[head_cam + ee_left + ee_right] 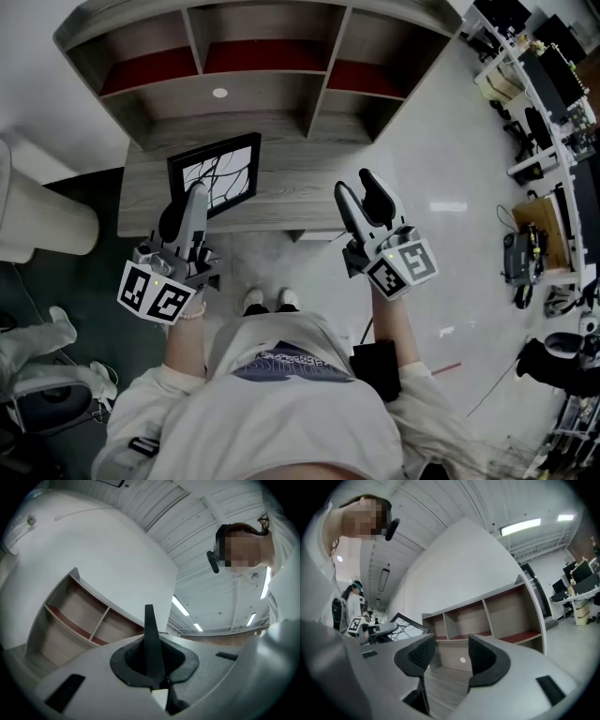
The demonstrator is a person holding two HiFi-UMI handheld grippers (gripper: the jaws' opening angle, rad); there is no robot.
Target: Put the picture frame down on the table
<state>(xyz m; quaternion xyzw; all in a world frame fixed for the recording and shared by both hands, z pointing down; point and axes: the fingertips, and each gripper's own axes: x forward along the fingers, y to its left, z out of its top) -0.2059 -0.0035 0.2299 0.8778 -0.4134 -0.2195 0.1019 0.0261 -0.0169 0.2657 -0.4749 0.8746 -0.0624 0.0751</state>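
Note:
The picture frame (pixel 217 172), black-edged with a white picture of dark branching lines, is tilted over the left part of the grey wooden table (pixel 291 192). My left gripper (pixel 194 195) is shut on its near edge. In the left gripper view that edge shows as a thin dark blade (pixel 149 637) pinched between the jaws of the left gripper (pixel 151 670). My right gripper (pixel 357 184) stands open over the table's front right part, with nothing between its fingers. From the right gripper view the frame (pixel 407 625) rises at the left, away from the open right gripper (pixel 451 656).
A shelf unit (pixel 267 89) with red-lined compartments stands along the back of the table. A white cushioned seat (pixel 33 225) and a chair (pixel 42 375) are at the left. Benches with equipment (pixel 548 103) line the right side. Another person (pixel 352 603) stands far off.

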